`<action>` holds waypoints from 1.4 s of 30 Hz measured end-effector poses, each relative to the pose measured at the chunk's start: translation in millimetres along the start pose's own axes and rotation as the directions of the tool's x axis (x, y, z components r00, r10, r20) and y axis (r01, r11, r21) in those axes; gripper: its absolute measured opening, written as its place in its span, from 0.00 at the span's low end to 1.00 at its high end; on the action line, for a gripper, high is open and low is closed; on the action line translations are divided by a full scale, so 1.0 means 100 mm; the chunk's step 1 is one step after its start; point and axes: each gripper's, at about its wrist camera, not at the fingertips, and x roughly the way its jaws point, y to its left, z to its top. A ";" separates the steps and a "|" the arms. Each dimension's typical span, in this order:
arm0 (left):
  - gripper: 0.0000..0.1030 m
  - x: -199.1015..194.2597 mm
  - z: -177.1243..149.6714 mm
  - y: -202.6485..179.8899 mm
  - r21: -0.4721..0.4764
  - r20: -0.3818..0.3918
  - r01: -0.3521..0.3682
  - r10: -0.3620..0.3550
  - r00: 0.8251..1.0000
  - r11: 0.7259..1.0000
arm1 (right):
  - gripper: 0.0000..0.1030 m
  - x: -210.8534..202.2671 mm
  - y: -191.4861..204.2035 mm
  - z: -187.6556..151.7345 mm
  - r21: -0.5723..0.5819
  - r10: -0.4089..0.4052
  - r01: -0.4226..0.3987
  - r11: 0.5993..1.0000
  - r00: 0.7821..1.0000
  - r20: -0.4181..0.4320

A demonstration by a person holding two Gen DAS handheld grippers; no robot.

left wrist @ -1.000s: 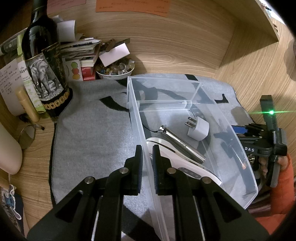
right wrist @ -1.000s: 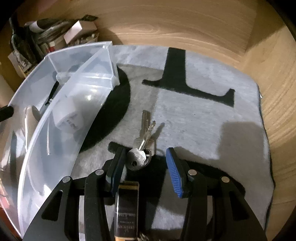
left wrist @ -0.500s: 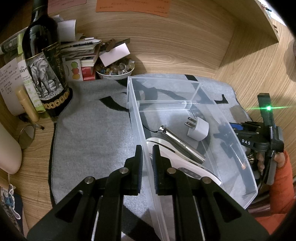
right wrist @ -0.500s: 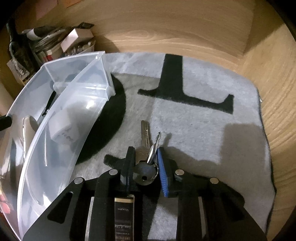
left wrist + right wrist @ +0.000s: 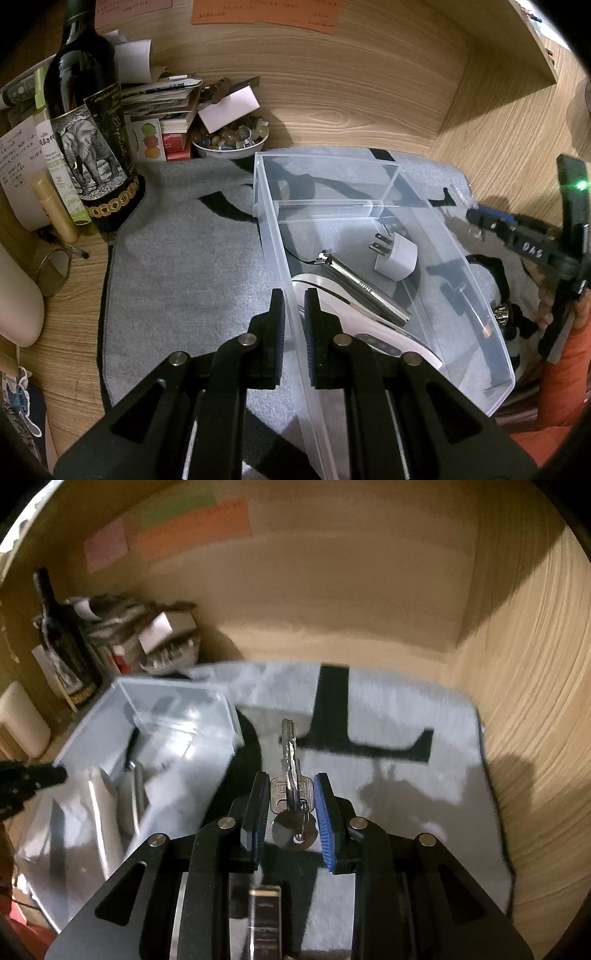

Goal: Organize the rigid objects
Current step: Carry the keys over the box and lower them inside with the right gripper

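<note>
My right gripper (image 5: 290, 794) is shut on a bunch of silver keys (image 5: 291, 775) and holds it lifted above the grey mat (image 5: 388, 738); a keychain tag (image 5: 264, 904) hangs below. My left gripper (image 5: 293, 302) is shut on the near left wall of the clear plastic bin (image 5: 273, 236), one finger inside and one outside. In the bin lie a white plug adapter (image 5: 395, 254), a silver metal tool (image 5: 362, 288) and a white device (image 5: 354, 325). The bin (image 5: 92, 738) shows blurred to the left in the right wrist view. The right gripper (image 5: 491, 221) shows beyond the bin's right wall.
A wine bottle (image 5: 88, 129), stacked papers and boxes (image 5: 162, 107) and a bowl of beads (image 5: 231, 140) stand at the back left. A glass (image 5: 53, 271) sits on the wood left of the mat (image 5: 184, 258). Wooden walls close the back and right.
My right gripper closed on the keys, then lifted them off the mat and rose. My left gripper stayed clamped on the bin wall.
</note>
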 end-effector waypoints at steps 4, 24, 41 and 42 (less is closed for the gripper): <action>0.09 0.00 0.00 0.00 0.001 -0.001 0.000 0.000 1.000 1.000 | 0.22 -0.11 0.12 0.12 -0.020 0.023 -0.022 1.000 0.999 0.046; 0.09 0.00 0.00 0.00 0.000 -0.001 0.000 0.000 1.000 1.000 | 0.22 0.04 0.94 0.21 -0.203 0.192 -0.188 0.961 0.981 0.002; 0.09 0.00 0.01 -0.01 0.000 0.001 0.000 0.000 1.000 1.000 | 0.22 0.39 1.08 0.08 -0.240 0.188 -0.231 0.943 0.964 -0.189; 0.09 0.00 0.01 -0.01 0.000 0.001 0.000 0.000 1.000 1.000 | 0.22 0.38 1.08 0.09 -0.239 0.190 -0.232 0.943 0.964 -0.185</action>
